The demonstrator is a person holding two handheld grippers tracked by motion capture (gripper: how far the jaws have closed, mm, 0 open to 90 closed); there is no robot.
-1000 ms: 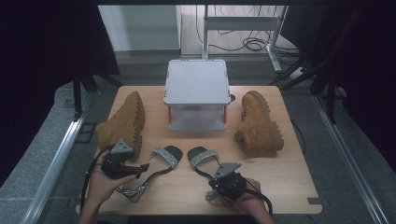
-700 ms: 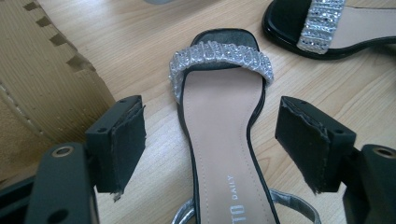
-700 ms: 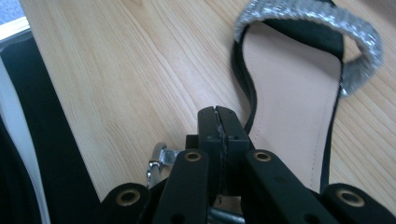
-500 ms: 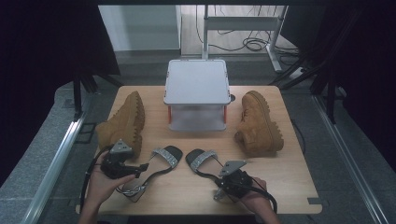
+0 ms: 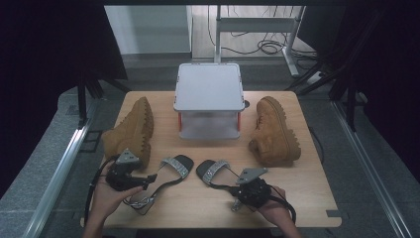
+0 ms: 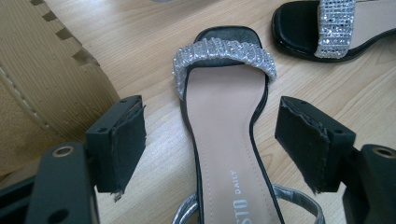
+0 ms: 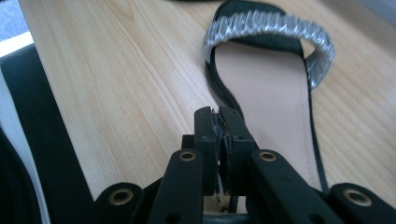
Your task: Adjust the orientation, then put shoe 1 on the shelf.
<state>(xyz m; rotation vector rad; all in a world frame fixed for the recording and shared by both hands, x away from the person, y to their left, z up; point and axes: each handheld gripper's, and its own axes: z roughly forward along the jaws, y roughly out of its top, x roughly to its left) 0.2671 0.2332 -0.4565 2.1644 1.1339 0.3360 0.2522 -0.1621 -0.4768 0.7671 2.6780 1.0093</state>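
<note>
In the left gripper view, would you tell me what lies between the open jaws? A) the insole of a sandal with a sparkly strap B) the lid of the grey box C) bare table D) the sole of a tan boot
A: the left gripper stands open astride the sandal, whose sparkly strap crosses the toe.

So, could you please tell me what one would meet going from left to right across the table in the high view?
Left boot → left gripper → left sandal → lidded box → right sandal → right gripper → right boot.
</note>
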